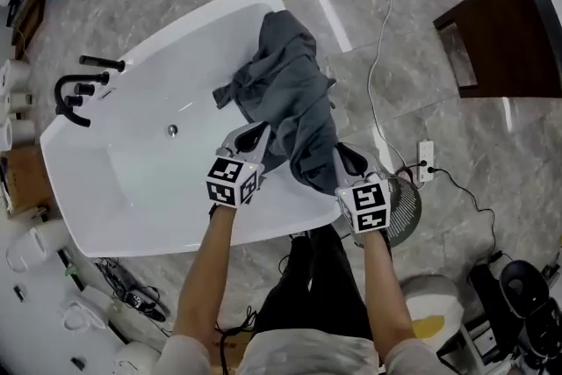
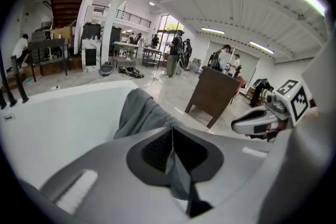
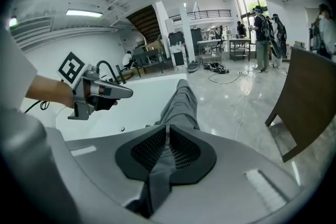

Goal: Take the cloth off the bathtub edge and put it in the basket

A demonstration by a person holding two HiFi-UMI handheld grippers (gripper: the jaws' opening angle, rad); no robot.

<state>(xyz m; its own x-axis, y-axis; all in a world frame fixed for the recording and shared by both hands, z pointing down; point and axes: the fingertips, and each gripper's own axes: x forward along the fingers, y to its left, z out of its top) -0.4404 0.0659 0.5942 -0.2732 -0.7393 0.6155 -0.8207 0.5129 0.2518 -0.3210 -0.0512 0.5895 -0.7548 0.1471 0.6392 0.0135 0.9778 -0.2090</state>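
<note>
Cloth (image 1: pixel 294 97) is what both my sets of jaws are clamping right now. In the left gripper (image 2: pixel 171 136) the jaws are pressing together on a thin grey fold that is poking up between the ribbed pads, and in the right gripper (image 3: pixel 167 134) a wider band of the same fabric is running through the clenched jaws and trailing down under them. I am holding it at two spots side by side, I think so that the long piece is coming up spread out, not sagging from one corner and dragging. Beyond the jaws the grey fabric is stretching away from me along the bathtub (image 1: pixel 140 154), lying bunched over its right-hand edge with part of it spilling into the white basin; its near end is sitting at the near edge, between my two grippers. So it is not off the tub yet, and I judge I am only at the grasp, with the lift and the carry ahead. At the far left corner of the tub a black faucet (image 1: pixel 79 88) is standing well apart from the fabric, so it is not threatening to snag. On the marble floor just right of my right gripper a round wire basket (image 1: pixel 408 206) is waiting, close enough for a short swing once the trailing end is clearing the rim.
</note>
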